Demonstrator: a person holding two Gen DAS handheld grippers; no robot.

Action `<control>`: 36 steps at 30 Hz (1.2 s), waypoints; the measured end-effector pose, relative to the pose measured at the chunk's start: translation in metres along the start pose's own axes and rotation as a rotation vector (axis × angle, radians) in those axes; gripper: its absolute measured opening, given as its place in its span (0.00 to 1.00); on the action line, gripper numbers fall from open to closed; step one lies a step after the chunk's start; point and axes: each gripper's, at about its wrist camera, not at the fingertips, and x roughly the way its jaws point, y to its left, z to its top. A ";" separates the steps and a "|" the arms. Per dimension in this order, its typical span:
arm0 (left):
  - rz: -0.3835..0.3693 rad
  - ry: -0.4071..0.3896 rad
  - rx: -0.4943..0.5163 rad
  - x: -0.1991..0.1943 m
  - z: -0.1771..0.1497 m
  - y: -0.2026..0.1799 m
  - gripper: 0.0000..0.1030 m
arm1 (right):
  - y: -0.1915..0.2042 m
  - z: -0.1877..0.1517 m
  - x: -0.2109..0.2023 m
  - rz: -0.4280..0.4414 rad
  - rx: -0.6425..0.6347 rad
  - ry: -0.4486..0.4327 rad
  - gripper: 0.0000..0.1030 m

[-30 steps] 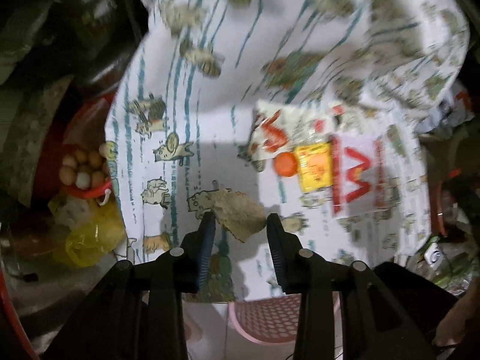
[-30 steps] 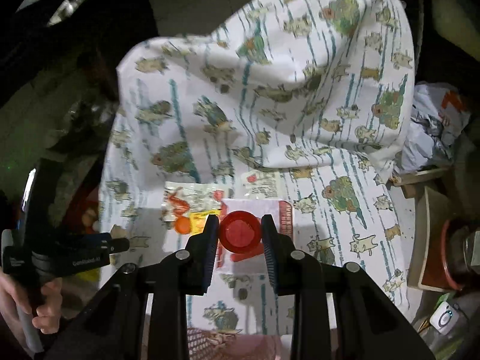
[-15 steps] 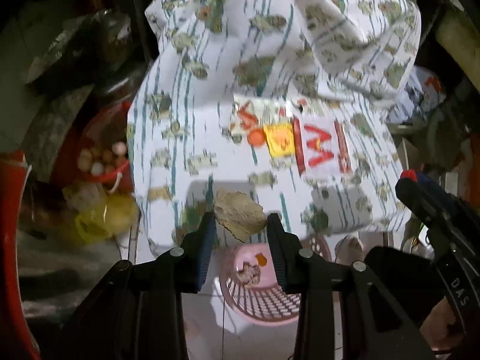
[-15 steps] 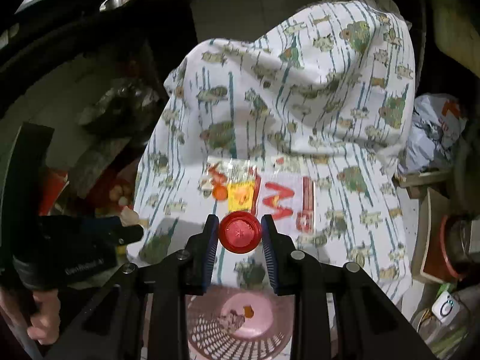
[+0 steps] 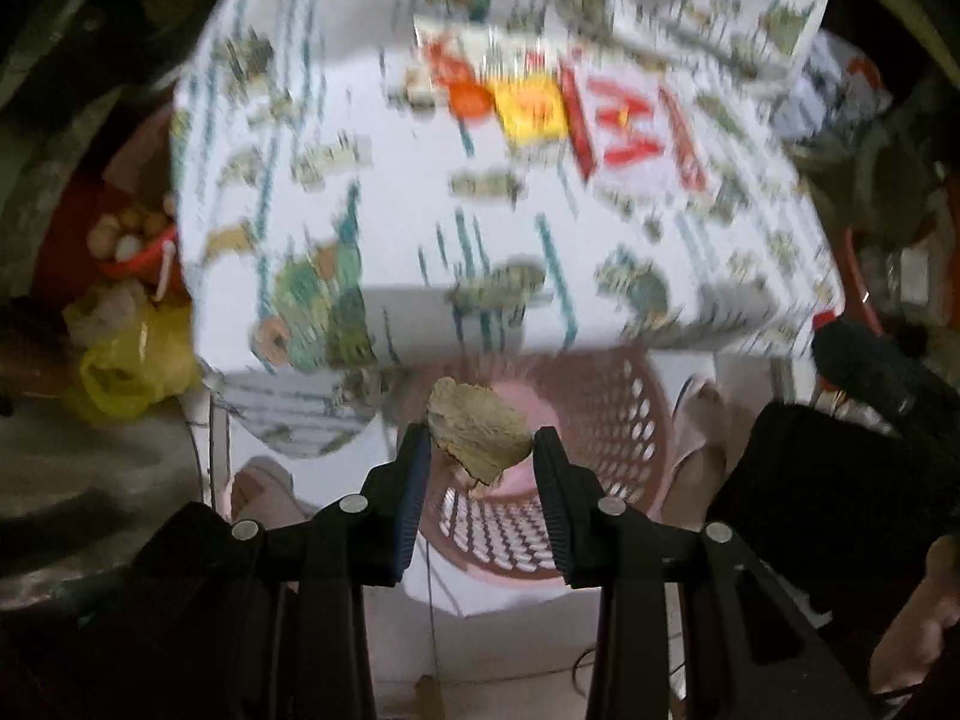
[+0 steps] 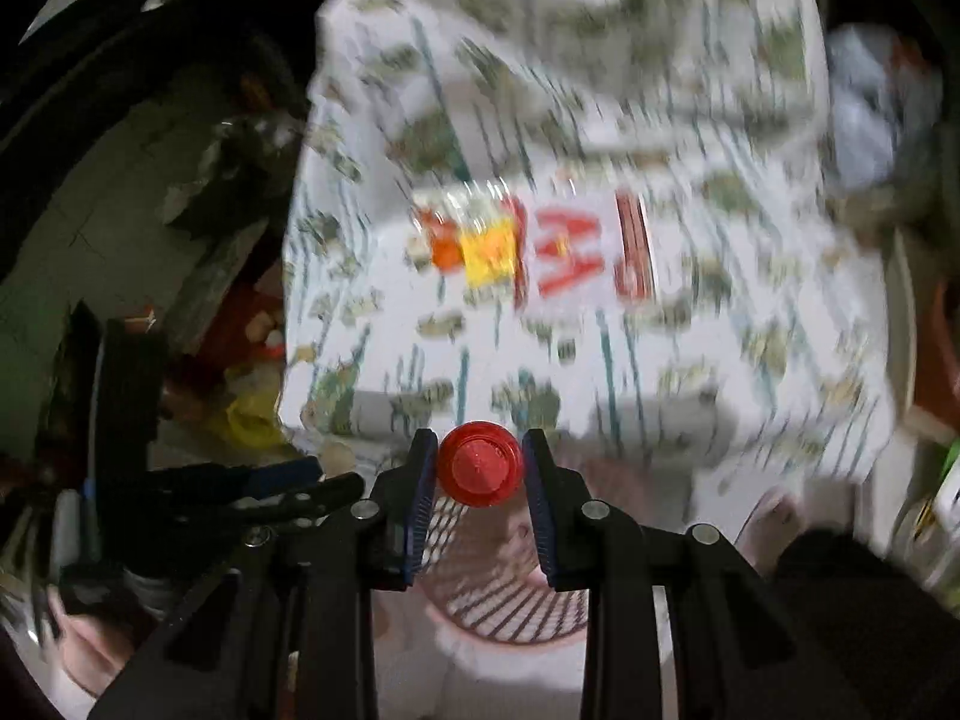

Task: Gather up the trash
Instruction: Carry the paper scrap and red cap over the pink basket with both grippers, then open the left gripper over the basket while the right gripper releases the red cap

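Between left fingers: left gripper (image 5: 482, 456) pinches dry scrap (image 5: 478, 432), light, crumbly; edge hold.
Between right fingers: right gripper (image 6: 478, 468) clamps red cap (image 6: 478, 472), rigid, slick.
Below fingertips: pink basket (image 5: 606, 420).

Basket (image 5: 636, 420): pink perforated plastic, smooth. Cap (image 6: 479, 465): red plastic, slightly glossy. Scrap (image 5: 480, 429): dull brown, rough, papery. Cloth (image 5: 420, 198): printed matt fabric. Wrappers (image 5: 528, 102), at 12 o'clock: glossy film. Gripper pads (image 5: 414, 480): blue, ribbed.
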 end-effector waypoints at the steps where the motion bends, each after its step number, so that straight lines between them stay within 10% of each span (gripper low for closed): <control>1: -0.016 0.025 0.005 0.009 -0.002 -0.001 0.33 | -0.004 -0.001 0.005 0.005 0.017 0.015 0.30; 18: 0.075 0.182 0.088 0.114 -0.022 -0.011 0.35 | -0.050 -0.023 0.082 -0.021 0.120 0.226 0.30; 20: 0.109 0.174 0.062 0.116 -0.020 -0.008 0.60 | -0.052 -0.026 0.088 -0.040 0.110 0.236 0.30; 21: 0.128 0.172 0.051 0.116 -0.019 -0.008 0.75 | -0.053 -0.025 0.090 -0.051 0.108 0.239 0.30; 36: 0.116 0.102 -0.022 0.009 0.018 0.022 0.75 | -0.047 -0.050 0.145 -0.120 0.031 0.351 0.30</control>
